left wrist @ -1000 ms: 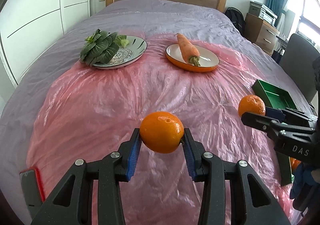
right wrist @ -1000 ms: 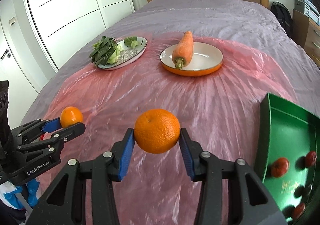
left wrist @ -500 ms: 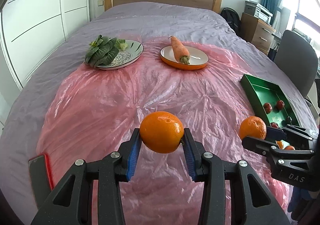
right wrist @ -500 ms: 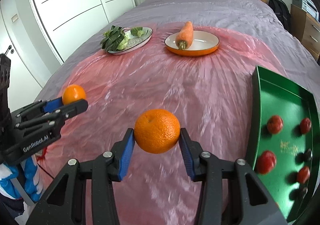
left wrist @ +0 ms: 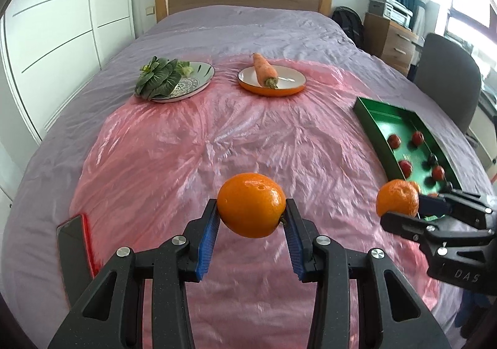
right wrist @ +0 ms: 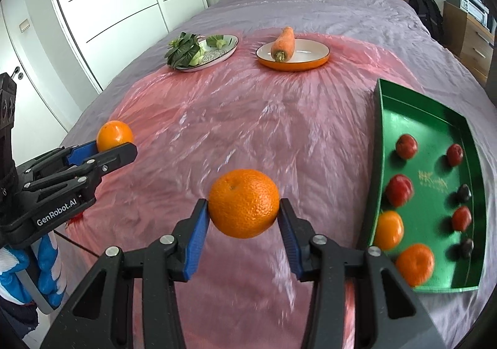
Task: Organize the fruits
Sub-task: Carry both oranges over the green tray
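Observation:
My left gripper [left wrist: 251, 218] is shut on an orange [left wrist: 251, 205], held above the pink plastic sheet [left wrist: 217, 147] on the bed. The same gripper [right wrist: 108, 147] and its orange [right wrist: 114, 135] show at the left of the right wrist view. My right gripper [right wrist: 243, 215] is shut on a second orange [right wrist: 243, 203]; it appears in the left wrist view as gripper [left wrist: 403, 212] with orange [left wrist: 397, 197]. A green tray [right wrist: 380, 119] to the right holds two oranges [right wrist: 414, 263] and several small red and dark fruits [right wrist: 400, 189]. The tray [left wrist: 366, 119] lies right of the left gripper.
At the far end stand a patterned plate with leafy greens [left wrist: 161, 79] and an orange-rimmed plate [left wrist: 289, 88] bearing a carrot [left wrist: 264, 69]. A phone with a red edge [left wrist: 74, 249] lies on the sheet at the near left. A chair [left wrist: 447, 79] and drawers stand to the right.
Both grippers have pulled back toward the near end of the bed, each keeping its orange. The plates look farther away and more of the green tray has come into view.

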Motion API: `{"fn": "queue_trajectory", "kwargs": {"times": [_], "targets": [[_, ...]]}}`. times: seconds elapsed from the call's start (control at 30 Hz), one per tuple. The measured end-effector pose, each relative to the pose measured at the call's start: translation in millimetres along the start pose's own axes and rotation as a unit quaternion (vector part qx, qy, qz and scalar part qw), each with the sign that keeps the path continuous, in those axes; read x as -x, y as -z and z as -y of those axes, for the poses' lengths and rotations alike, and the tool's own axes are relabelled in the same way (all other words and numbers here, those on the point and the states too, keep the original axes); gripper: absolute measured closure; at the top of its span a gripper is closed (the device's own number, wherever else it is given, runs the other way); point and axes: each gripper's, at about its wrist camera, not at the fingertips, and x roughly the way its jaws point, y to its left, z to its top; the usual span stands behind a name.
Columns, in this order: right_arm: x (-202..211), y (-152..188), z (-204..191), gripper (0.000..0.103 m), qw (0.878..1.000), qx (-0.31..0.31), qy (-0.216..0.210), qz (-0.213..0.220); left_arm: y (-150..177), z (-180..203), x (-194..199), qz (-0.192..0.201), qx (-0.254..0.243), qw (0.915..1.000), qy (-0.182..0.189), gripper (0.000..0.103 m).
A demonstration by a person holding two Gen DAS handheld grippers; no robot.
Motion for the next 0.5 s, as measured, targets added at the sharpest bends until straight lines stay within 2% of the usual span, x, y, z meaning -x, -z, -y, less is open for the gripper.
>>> {"fn": "queue_trajectory", "kwargs": {"times": [0.5], "targets": [[50.1, 52.1, 13.1, 0.042, 1.000, -0.018, 0.013, 0.003, 30.5, 47.3, 41.8, -0.006, -0.044, 0.9990, 0.000, 0.067]]}}
